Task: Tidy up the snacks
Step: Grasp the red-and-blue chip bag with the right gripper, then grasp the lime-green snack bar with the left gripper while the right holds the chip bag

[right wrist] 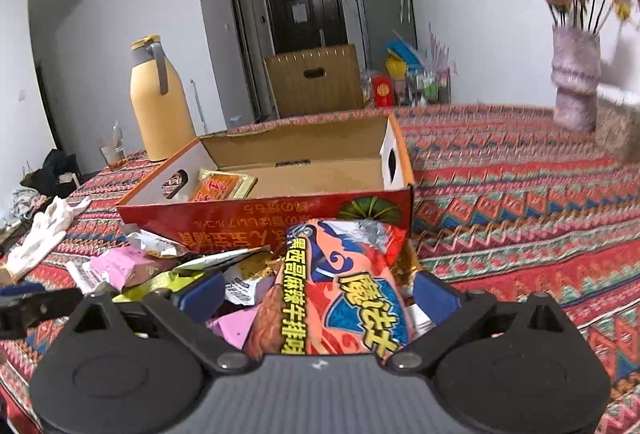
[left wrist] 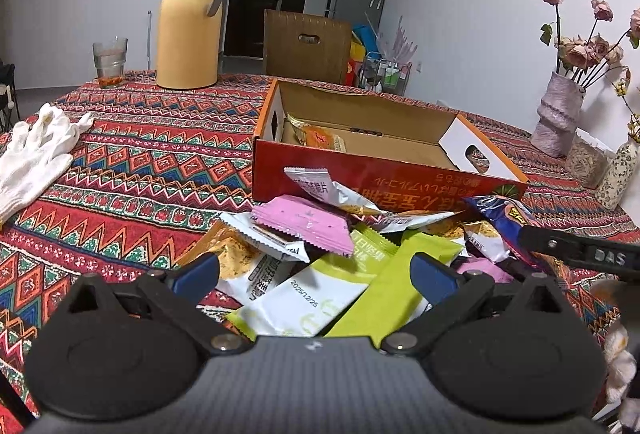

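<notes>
While the right gripper (right wrist: 316, 298), jaws spread, straddles the orange noodle packet (right wrist: 344, 286), contents look brittle; pinch mid-body. Left gripper (left wrist: 316, 274) hovers spread over the green packet (left wrist: 384, 286); box (right wrist: 280, 210) ahead.

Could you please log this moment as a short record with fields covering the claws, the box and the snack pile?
left claw: open, over the green-and-white packets
right claw: open, the orange-red snack bag lies between its fingers, no grip evident
box: open, one orange packet inside at its left end
snack pile: loose on the tablecloth, in front of the box
also on table: yellow jug, white gloves, vase
</notes>
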Motion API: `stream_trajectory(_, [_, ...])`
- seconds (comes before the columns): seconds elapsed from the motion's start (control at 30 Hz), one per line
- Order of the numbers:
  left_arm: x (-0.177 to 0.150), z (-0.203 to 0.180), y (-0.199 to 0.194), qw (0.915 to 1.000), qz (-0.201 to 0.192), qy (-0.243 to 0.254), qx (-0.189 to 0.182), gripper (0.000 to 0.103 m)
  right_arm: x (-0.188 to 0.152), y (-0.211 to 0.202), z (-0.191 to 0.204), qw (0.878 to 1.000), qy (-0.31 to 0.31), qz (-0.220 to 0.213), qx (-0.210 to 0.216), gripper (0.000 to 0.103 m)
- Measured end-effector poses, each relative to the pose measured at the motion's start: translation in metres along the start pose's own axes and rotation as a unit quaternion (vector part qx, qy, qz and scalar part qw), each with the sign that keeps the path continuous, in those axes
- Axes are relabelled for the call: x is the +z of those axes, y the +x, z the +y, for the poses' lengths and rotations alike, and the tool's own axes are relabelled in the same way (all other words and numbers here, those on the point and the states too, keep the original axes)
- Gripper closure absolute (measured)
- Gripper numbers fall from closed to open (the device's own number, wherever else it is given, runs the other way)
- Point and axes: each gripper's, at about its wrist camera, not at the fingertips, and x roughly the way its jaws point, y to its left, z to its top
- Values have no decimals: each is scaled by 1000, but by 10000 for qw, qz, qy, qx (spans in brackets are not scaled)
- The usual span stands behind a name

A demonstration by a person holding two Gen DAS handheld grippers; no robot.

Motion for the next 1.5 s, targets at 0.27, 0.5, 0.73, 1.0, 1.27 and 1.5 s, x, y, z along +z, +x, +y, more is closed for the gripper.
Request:
stream_trajectory(0.27, [-3,1,6,9999,88,-1,-71,0,0,22,-23,9973,598,387,186,19])
stream_trajectory(0.5, [-4,-4,7,9998,105,66,-133,0,-5,23,-22,9969,537,425,382,41])
stream_trajectory(0.73, [-5,-7,9,9996,157,105,-196,0,-12,3,-19,9988,400,31,290,43])
stream_trajectory(1.0, [-5,-18,22,9965,424,319,-644,0,-22,-35,-14,9978,49,-652,-70,43])
stream_trajectory(1.27, [-6,-28,44,9949,622,242,-762,8,-29,-41,-21,9981,113,-600,-109,43])
stream_trajectory(1.5, [-5,-36,48,9927,669,380,-926,39,-33,-43,-20,9981,117,-599,-37,43])
